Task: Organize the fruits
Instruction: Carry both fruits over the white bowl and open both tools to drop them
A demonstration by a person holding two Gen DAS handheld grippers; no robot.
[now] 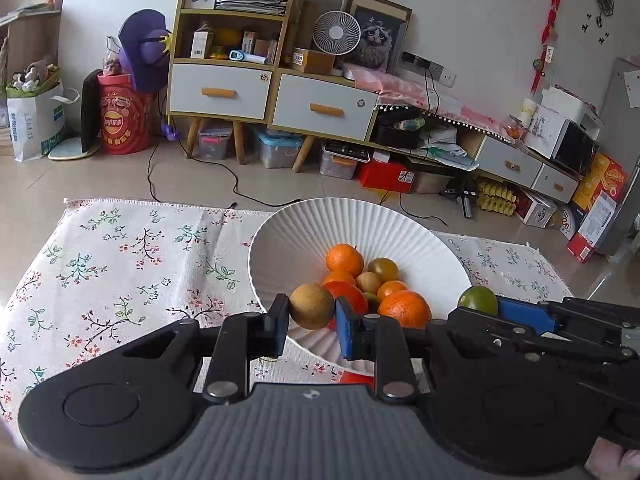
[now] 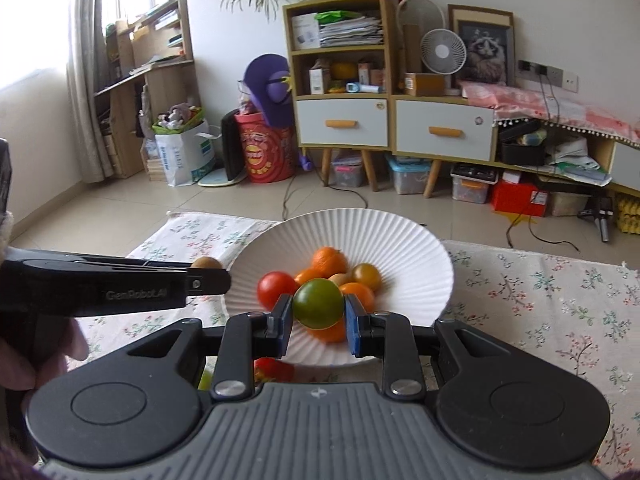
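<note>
Left wrist view: your left hand-held gripper is clamped on a brown kiwi, held at the near rim of the white ribbed bowl. The bowl sits on the floral-cloth tabletop and holds mandarins and small tomatoes.

Right wrist view: your right hand-held gripper is clamped on a green tomato, held over the bowl's near side. A red tomato lies inside.
</note>
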